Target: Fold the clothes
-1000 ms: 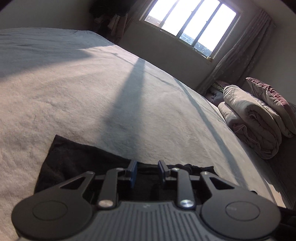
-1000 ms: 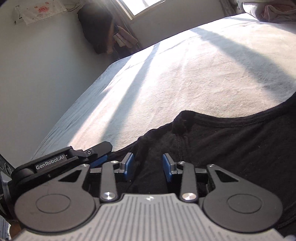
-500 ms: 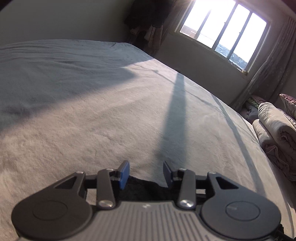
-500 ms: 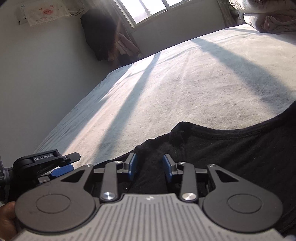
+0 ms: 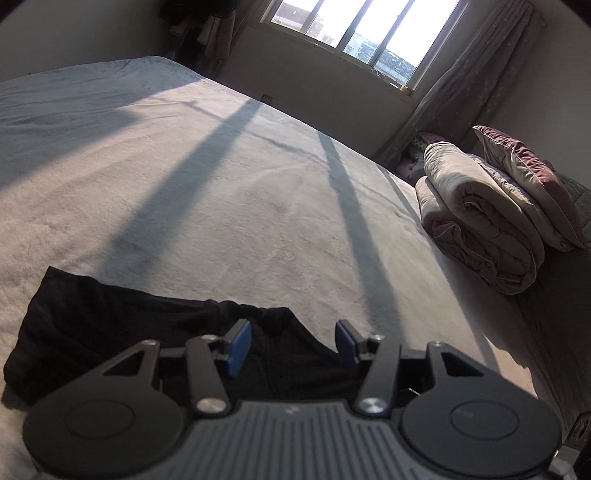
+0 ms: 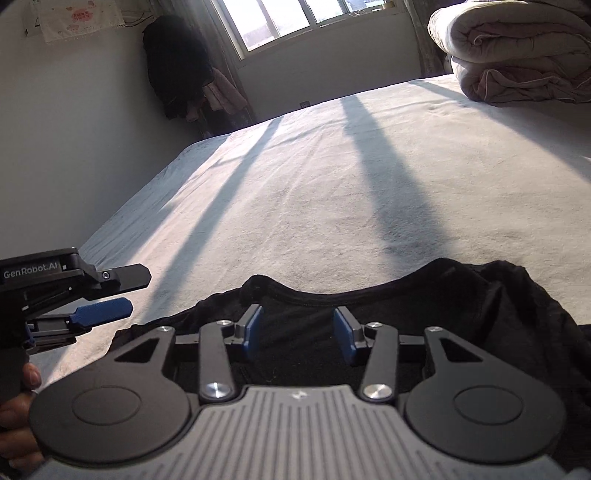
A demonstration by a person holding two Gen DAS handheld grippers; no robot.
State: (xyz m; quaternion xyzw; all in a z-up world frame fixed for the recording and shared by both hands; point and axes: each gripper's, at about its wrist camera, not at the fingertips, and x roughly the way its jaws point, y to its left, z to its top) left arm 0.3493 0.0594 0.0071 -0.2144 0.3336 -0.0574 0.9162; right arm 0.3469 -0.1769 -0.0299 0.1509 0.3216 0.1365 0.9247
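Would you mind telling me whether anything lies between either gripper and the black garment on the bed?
Nothing visible does. The black garment lies directly below the open jaws of the right gripper and the left gripper, with only bare bedsheet around it.

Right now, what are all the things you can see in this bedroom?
black garment: one, black, lying on the near part of the bed, below both grippers.
bed: one, pale cover with sun stripes, fills most of both views.
folded quilt: one, beige-pink, far right side of the bed.
pillow: one, maroon and pale, leaning on the quilt.
window: one, bright, far wall.
curtain: one, greyish, right of the window.
hanging clothes: dark and pink, in the far corner.
left gripper: black with blue pads, open, nothing held.
right gripper: same, open, nothing held.
hand: one, holding the left gripper's handle.
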